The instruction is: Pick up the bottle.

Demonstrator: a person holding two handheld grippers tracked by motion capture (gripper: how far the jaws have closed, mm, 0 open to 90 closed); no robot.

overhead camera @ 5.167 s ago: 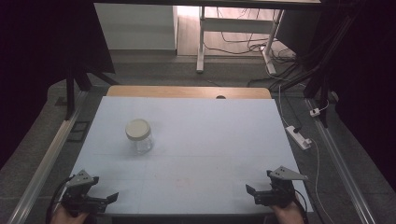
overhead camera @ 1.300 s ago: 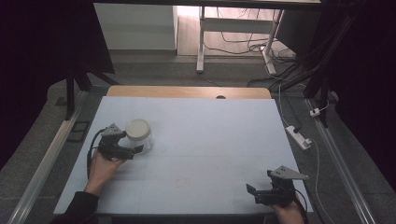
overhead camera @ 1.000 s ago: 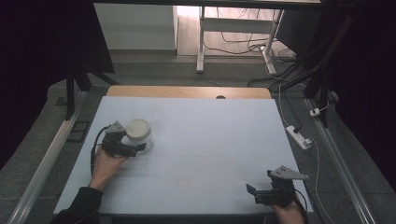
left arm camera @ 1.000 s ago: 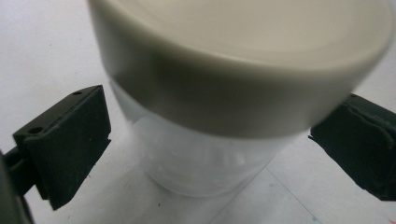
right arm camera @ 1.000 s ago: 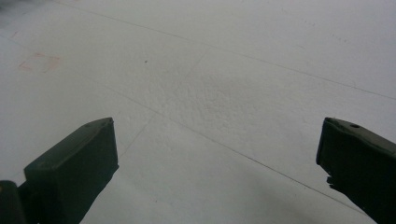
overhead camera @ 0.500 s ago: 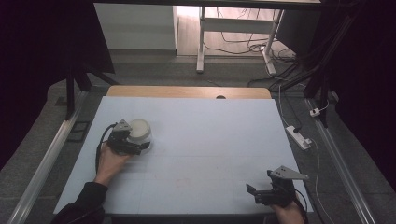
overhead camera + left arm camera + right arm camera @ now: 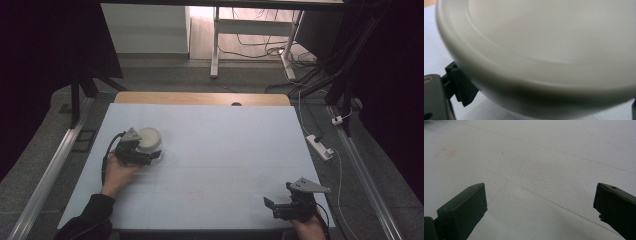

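Left hand-held gripper (image 7: 150,156) jaws straddle, unclosed, the small clear jar with cream lid (image 7: 149,140); likely light, rigid, slippery—grip body beneath lid.

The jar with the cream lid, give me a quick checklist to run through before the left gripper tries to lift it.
1. Left gripper at the jar: ok, the high view shows it right up against the jar.
2. Jaws either side of the jar, below the lid: ok, the left gripper view shows one jaw beside it and the edge of the other.
3. Jaws pressing on the jar: cannot tell, the lid hides the contact.
4. Jar upright on the table: ok.
5. Lid seated tight: cannot tell.
6. Right gripper out of the way: ok, jaws open near the table's front edge.
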